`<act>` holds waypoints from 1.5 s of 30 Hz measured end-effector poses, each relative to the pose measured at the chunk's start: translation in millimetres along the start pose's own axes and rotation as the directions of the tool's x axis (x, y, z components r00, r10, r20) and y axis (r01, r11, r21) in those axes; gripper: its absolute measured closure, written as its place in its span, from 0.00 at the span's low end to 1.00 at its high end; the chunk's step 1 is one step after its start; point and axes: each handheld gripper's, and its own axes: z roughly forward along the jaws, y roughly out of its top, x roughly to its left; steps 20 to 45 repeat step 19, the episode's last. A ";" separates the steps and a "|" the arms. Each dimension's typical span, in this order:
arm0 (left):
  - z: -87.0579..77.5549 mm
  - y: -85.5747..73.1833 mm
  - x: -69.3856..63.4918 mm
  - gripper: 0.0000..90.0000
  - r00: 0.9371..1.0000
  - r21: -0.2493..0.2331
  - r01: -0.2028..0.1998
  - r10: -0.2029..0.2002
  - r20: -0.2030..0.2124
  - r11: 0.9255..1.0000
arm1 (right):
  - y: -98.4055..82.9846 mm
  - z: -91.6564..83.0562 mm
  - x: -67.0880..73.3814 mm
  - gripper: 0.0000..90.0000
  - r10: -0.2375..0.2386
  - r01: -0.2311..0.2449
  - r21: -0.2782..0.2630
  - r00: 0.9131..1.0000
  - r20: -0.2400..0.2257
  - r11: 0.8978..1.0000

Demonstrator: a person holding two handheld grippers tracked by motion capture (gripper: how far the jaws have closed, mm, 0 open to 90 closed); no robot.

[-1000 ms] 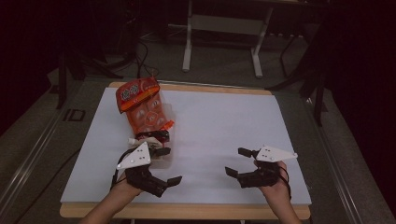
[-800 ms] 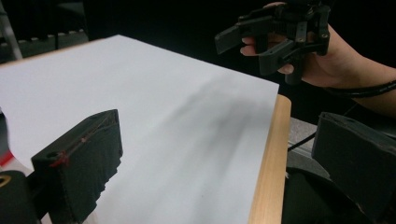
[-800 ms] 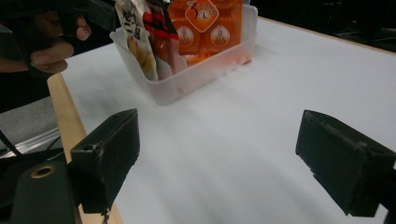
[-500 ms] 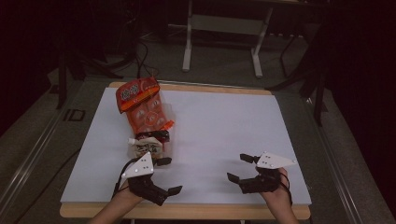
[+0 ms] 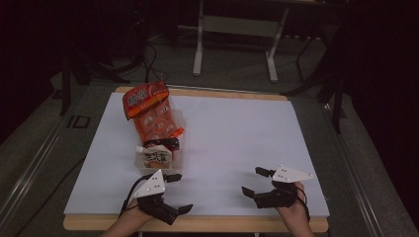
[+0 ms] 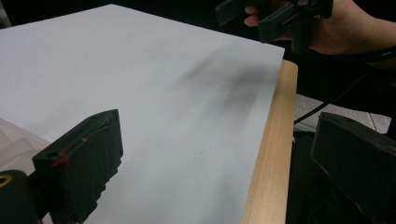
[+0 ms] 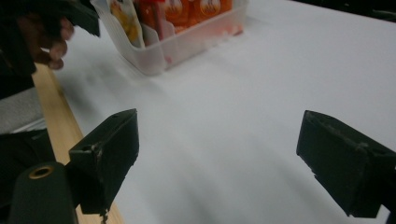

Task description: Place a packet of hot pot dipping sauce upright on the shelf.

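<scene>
Both tools w/ jaws apart, empty. Left tool (image 5: 177, 193) sits just behind the clear bin (image 5: 157, 159) of snack packs (image 5: 153, 114); right tool (image 5: 255, 181) well apart, over bare surface (image 5: 237, 133).

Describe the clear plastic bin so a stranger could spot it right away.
On the white table, look left of centre, just ahead of the left gripper. The clear plastic bin stands there, packed with orange snack packets. It is the one container on the table.

Both tongs (image 5: 179, 192) (image 5: 254, 181) gape beside the snack bin (image 5: 157, 148).
</scene>
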 end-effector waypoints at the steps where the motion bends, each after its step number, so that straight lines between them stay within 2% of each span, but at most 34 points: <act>1: 0.4 -0.2 -0.6 0.03 1.000 0.004 -0.002 0.002 -0.001 1.000 | -1.5 -0.6 -0.6 0.15 -0.003 0.003 0.006 1.000 0.009 1.000; 5: 2.3 -2.1 -1.9 0.03 1.000 0.015 -0.028 0.029 -0.008 0.999 | -7.7 -3.8 -3.5 0.15 0.005 -0.006 0.020 1.000 0.027 1.000; 13: 5.3 -5.5 -3.1 0.03 0.999 0.034 -0.049 0.049 -0.014 0.998 | -13.5 -5.8 -7.4 0.15 0.013 -0.014 0.023 0.999 0.042 1.000; 15: 6.4 -6.4 -4.1 0.03 0.999 0.037 -0.049 0.049 -0.010 0.998 | -14.3 -3.9 -7.3 0.15 0.001 -0.003 0.029 0.999 0.045 1.000; 45: 7.6 -7.3 -4.2 0.03 0.999 0.042 -0.045 0.046 -0.008 0.998 | -15.2 -4.5 -8.9 0.15 0.006 -0.007 0.030 0.999 0.051 1.000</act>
